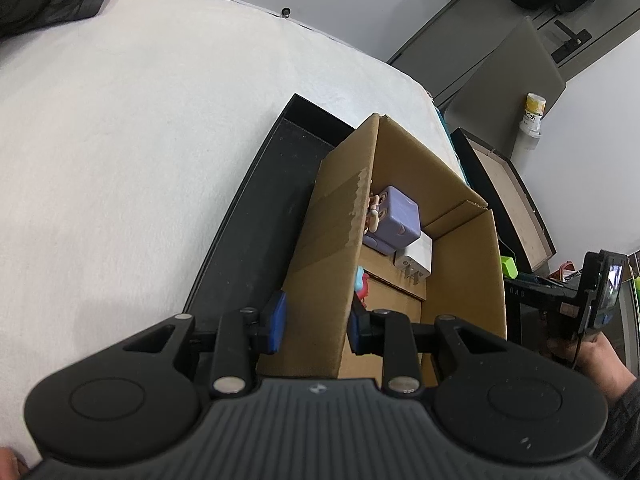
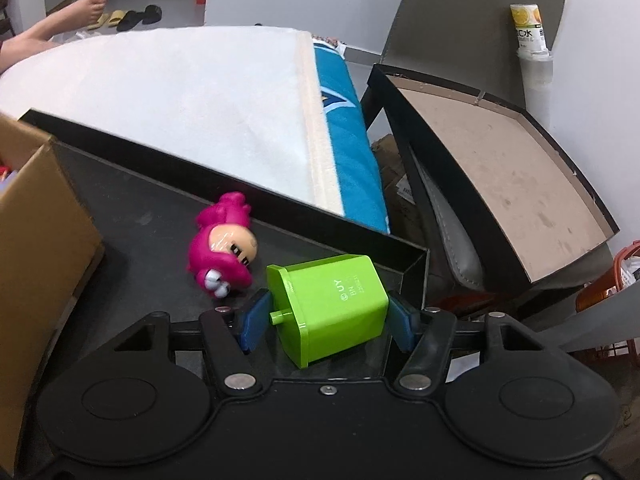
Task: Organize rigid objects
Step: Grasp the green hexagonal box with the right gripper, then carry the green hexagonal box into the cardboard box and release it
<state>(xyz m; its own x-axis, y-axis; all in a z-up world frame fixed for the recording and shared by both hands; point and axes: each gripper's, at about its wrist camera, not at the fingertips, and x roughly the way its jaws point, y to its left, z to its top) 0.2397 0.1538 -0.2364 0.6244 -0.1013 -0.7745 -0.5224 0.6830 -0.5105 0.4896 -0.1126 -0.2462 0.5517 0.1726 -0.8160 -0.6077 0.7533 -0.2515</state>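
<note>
The green bin (image 2: 330, 304) is straddled tipped over by the right gripper (image 2: 326, 320), apparently unpinched, while the cardboard box (image 1: 328, 248) flap is clamped by the left gripper (image 1: 316, 328).

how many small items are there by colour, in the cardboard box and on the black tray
Purple: 1, purple cube toy
White: 1, white plug adapter
Pink: 1, pink doll figure
Green: 1, green plastic bin toy
Red-blue: 1, half-hidden toy
Total: 5
</note>
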